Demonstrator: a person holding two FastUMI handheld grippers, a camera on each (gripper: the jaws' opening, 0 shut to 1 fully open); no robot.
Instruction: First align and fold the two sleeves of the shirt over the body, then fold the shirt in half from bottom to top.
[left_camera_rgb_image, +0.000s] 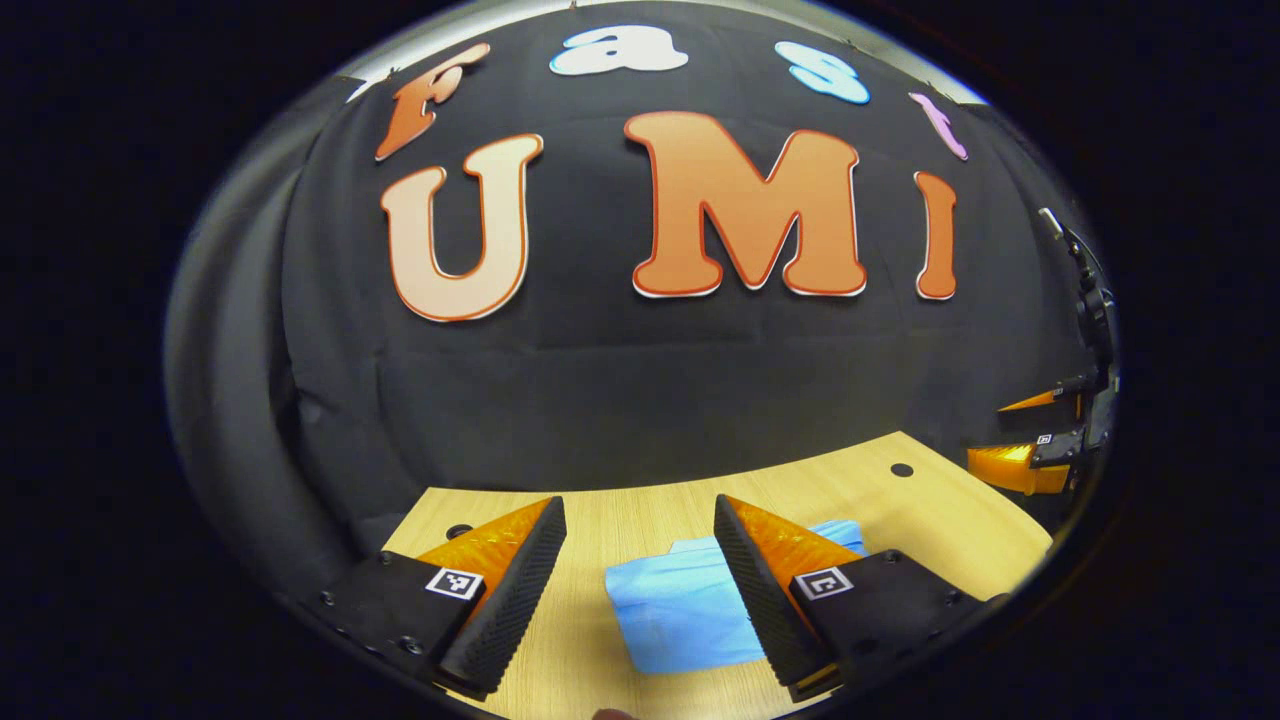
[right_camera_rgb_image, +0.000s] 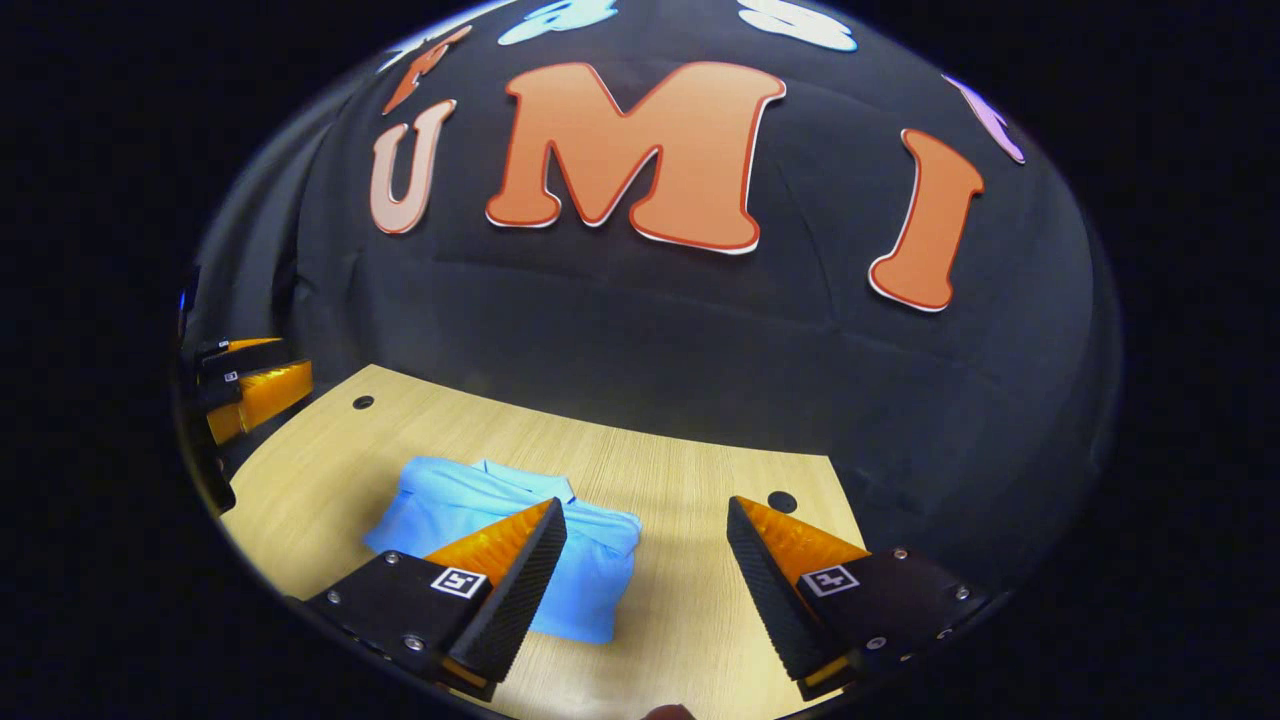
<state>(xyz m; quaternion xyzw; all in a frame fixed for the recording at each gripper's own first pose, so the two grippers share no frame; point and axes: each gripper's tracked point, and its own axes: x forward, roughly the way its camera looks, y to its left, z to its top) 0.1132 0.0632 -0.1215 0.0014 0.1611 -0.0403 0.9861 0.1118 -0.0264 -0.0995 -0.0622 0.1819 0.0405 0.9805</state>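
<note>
Both sets of jaws stand wide apart and hold nothing: the left gripper (left_camera_rgb_image: 640, 560) hangs above the table with the shirt below it, and the right gripper (right_camera_rgb_image: 645, 560) hovers over bare wood just beside the shirt's edge. The wooden table (left_camera_rgb_image: 880, 490) carries the light blue shirt (right_camera_rgb_image: 500, 520), which lies as a compact folded bundle near its middle, collar toward the wall, so the folding looks largely done. The cloth reads as light, soft and limp; it should sag and slide on the smooth wood, so any further hold is best taken at a hem corner or doubled edge, pinching all layers together.
</note>
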